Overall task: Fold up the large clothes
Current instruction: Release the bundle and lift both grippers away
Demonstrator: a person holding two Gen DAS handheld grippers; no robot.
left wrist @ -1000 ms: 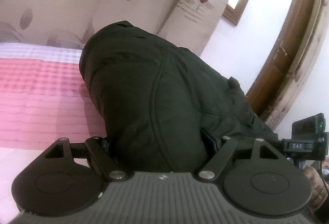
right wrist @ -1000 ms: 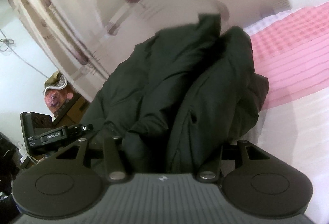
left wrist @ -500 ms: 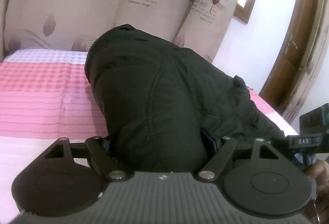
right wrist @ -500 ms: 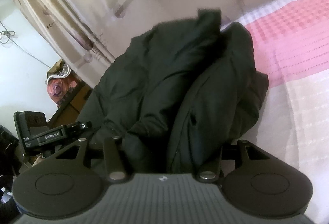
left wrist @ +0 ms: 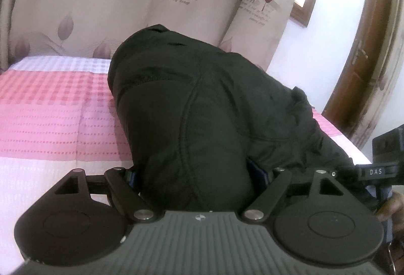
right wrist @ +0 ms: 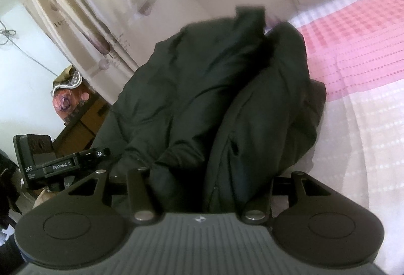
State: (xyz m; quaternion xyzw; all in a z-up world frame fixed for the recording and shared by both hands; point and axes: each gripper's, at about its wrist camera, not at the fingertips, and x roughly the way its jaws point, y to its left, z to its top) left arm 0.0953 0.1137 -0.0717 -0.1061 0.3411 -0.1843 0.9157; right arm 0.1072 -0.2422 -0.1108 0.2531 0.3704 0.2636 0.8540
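Bedroom setting: bed [left wrist: 50, 123] under a pink-and-white checked coverlet, leaf-printed curtain [left wrist: 106, 4] behind it.

Item 1, left gripper [left wrist: 194, 174]: nearest the lens at 6 o'clock in the left wrist view. Blue pads [left wrist: 256, 171] flank a thick fold of a black padded jacket [left wrist: 202, 103]; jaws opening, fabric between them, and it cannot be told whether the pads still press.

Item 2, right gripper [right wrist: 212, 181]: at 6 o'clock in the right wrist view, jaws part-spread with a bunched fold of the same jacket [right wrist: 202, 88] filling the gap; fingertips buried in cloth, apparently clamped on it. In the left wrist view this gripper shows at 3 o'clock, with part of a hand [left wrist: 392, 204] beneath it.

Item 3, jacket: heaped on the bed, running from both grippers up toward 12 o'clock, seams and a pocket slit visible.

Item 4, far ground: wooden door [left wrist: 363, 52] at 2 o'clock in the left view; wooden cabinet [right wrist: 83, 121] with patterned bundle [right wrist: 68, 95] at 9 o'clock in the right view; curtain beyond.
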